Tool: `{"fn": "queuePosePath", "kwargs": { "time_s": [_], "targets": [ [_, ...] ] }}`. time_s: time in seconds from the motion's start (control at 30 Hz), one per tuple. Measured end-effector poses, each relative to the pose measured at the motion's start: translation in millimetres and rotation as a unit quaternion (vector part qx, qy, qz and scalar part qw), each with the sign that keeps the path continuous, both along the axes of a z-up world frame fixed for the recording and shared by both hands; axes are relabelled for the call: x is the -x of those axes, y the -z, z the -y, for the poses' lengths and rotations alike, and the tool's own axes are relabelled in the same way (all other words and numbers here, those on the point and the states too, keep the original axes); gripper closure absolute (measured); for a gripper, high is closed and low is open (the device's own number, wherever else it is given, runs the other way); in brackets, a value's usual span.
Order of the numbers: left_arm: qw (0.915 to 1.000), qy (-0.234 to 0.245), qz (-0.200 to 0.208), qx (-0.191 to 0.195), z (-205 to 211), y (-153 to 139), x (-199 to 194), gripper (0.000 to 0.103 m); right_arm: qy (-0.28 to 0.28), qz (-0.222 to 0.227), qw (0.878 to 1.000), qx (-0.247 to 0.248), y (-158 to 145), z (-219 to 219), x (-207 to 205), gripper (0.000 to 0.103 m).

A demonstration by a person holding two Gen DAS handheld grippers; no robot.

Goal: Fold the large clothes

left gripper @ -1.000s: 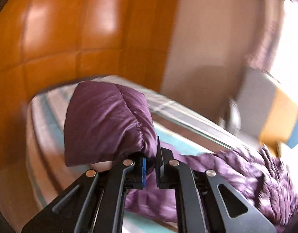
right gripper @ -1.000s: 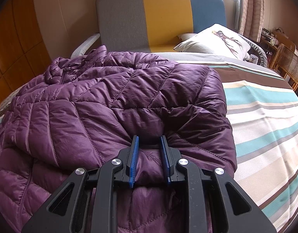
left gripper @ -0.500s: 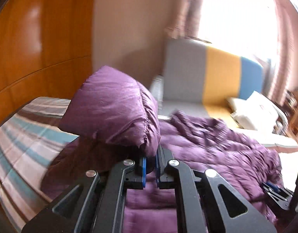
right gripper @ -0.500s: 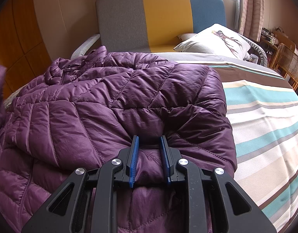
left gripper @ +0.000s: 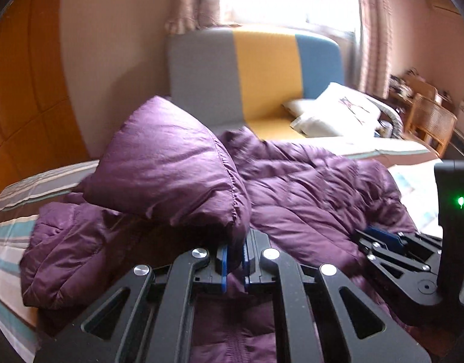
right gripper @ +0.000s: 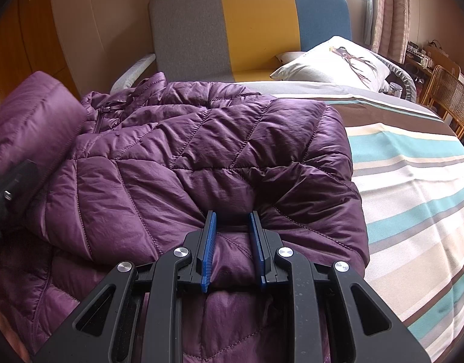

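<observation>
Swinging the sleeve (left gripper: 171, 163) in from the wood-panelled side of the bed (right gripper: 413, 181), we have brought it over the purple down jacket (right gripper: 201, 151), so the sleeve fold is nearly made. Our left tongs (left gripper: 234, 257) pinch its cuff but are starting to ease apart. Our right tongs (right gripper: 233, 248) stay clenched on a bunched fold at the near hem, unmoved. The jacket lies spread across the striped bed. We can read no label or writing.

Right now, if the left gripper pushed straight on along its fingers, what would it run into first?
The left gripper already pinches the purple puffer jacket's sleeve cuff, which bulges directly ahead. Beyond it lies the jacket body on the striped bedspread, probably next in line; depth is unclear.
</observation>
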State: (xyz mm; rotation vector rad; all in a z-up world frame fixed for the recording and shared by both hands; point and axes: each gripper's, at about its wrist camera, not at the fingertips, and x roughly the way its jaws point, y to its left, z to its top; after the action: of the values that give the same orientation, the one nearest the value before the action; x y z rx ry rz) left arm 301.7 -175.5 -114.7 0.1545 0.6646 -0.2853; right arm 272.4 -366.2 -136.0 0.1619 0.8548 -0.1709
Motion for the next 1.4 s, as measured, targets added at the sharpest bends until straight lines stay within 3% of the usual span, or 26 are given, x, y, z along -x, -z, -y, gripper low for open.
{"fn": "queuePosePath", "kwargs": {
  "time_s": [0.07,0.1,0.13,0.37,0.53,0.63,0.77,0.93,1.07,1.2,1.27,1.4],
  "targets": [
    [0.9995,0.019,-0.022,0.012,3,5,-2,0.078,0.0,0.0,1.0,0.001,0,0,1,0.08],
    [0.9988,0.033,-0.028,0.024,5,6,-1,0.062,0.0,0.0,1.0,0.001,0,0,0,0.08],
    [0.9976,0.051,-0.028,0.038,6,5,4,0.058,0.0,0.0,1.0,0.001,0,1,1,0.08],
    [0.9901,0.116,-0.028,0.074,13,1,25,0.06,0.0,0.0,1.0,0.0,0,1,1,0.08],
    [0.9866,0.129,-0.008,0.1,-18,-20,55,0.06,0.0,0.001,1.0,0.0,0,1,1,0.08],
    [0.9913,0.091,0.002,0.095,-45,-28,52,0.06,0.0,0.001,1.0,0.001,0,1,1,0.08],
    [0.997,-0.018,0.0,0.076,-104,-28,32,0.06,0.001,0.001,1.0,0.003,0,1,1,0.08],
    [0.992,-0.116,-0.039,0.031,-156,-4,0,0.076,0.001,0.001,1.0,0.005,0,0,1,0.08],
    [0.9903,-0.109,-0.077,0.04,-158,17,-23,0.079,0.003,0.004,1.0,0.008,-1,-1,1,0.08],
    [0.9925,-0.078,-0.086,0.038,-141,25,-32,0.083,0.021,0.009,1.0,0.01,-10,4,11,0.08],
    [0.9934,-0.065,-0.084,0.042,-137,24,-31,0.083,0.034,0.026,0.999,0.02,-22,3,18,0.08],
    [0.9932,-0.06,-0.085,0.052,-137,22,-28,0.083,0.004,0.064,0.998,0.005,-50,-15,20,0.08]
  ]
}}
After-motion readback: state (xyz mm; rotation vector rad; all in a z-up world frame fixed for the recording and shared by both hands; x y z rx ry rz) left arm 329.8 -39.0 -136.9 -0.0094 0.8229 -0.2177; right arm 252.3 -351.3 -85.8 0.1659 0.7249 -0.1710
